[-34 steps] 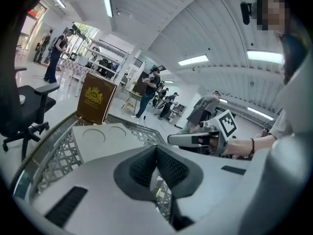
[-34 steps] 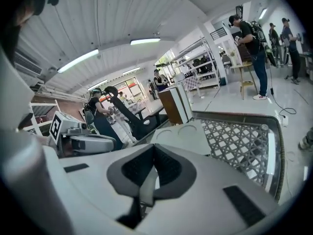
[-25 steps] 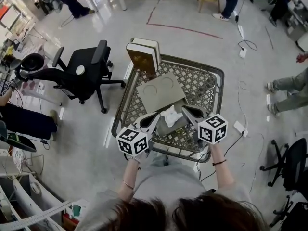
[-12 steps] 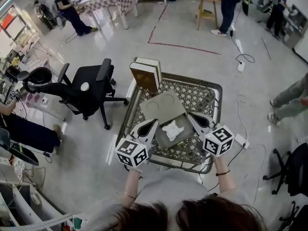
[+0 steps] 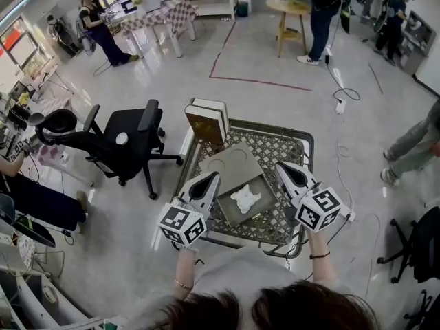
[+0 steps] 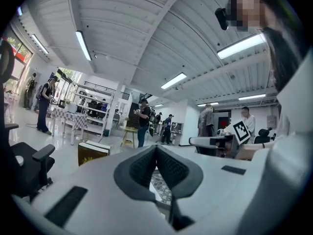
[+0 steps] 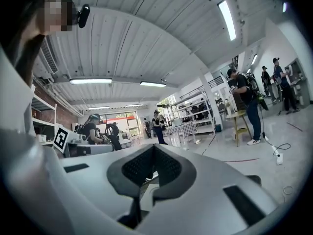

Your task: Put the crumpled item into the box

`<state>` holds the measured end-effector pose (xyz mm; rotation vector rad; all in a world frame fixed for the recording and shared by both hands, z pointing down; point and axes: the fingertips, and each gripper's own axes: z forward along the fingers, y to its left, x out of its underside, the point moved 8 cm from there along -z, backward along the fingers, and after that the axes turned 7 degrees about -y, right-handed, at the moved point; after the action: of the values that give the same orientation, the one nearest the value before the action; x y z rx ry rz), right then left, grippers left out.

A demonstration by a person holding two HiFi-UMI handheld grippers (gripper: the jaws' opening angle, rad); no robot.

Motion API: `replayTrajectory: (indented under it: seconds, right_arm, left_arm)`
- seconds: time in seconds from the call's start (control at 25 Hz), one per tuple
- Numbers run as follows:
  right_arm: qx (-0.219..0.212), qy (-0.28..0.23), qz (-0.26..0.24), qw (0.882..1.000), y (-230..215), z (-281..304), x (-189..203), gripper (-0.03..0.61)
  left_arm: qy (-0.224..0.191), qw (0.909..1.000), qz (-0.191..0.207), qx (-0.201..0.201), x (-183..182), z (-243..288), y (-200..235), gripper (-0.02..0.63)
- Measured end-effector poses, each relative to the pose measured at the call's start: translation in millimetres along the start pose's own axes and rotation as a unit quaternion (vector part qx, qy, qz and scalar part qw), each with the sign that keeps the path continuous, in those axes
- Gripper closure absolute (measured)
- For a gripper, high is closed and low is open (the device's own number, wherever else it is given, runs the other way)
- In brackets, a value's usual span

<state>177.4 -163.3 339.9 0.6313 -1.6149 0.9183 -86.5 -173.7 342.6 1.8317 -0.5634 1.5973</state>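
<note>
The crumpled item [image 5: 245,198], white and wrinkled, lies inside the shallow grey cardboard box [image 5: 227,212], whose flat lid is folded back. The box rests on a desk [image 5: 287,143] of metal lattice. The left tool [image 5: 208,179] and right tool [image 5: 284,168] flank the box, each with its ribbed pads clenched on nothing.
</note>
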Motion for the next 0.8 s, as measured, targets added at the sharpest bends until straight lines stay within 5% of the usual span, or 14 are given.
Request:
replayTrajectory:
  seconds: [0.44,0.8]
  right_arm:
    - [0.053,-0.079,-0.060,0.994,-5,-7,-50,0.557]
    - [0.067,-0.089,-0.067,0.992,-11,-12,-57,0.557]
  left_arm:
    - [-0.033,0.9980,0.054,-0.005,-43,3,8,0.597]
    - [-0.043,0.9965,0.068,-0.023,-51,-2,9,0.597]
